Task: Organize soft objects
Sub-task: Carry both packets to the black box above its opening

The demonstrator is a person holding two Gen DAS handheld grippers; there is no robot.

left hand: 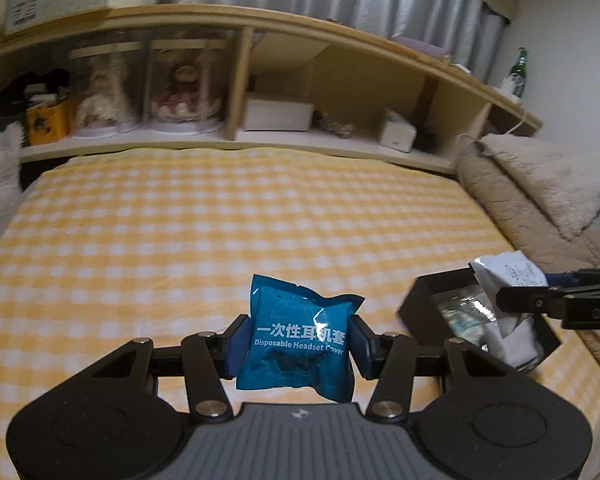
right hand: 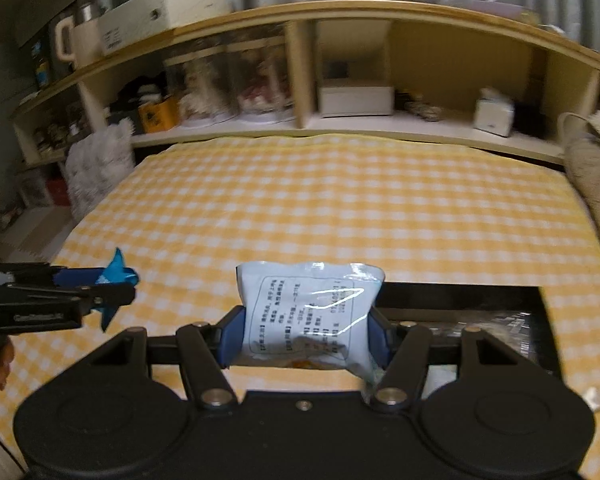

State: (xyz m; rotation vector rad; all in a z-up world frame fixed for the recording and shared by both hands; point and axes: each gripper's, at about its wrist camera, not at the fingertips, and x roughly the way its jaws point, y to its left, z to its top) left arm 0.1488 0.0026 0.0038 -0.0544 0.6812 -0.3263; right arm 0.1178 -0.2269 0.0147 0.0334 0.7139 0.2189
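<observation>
Two grippers raised over yellow checked bed (left hand: 180, 220). Left gripper (left hand: 298, 340) fingers clamp blue headset-cover packet (left hand: 300, 340). Right gripper (right hand: 306, 332) fingers clamp white packet (right hand: 308, 312), above black tray (right hand: 540, 304) at bed's near edge.

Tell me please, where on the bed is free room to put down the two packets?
The yellow checked sheet is bare from the wooden shelf down to both tools. It is crowded only at the right, where the black box already holds packets beside the beige pillows. The left tool holds the blue packet; the right tool holds the white packet.
</observation>
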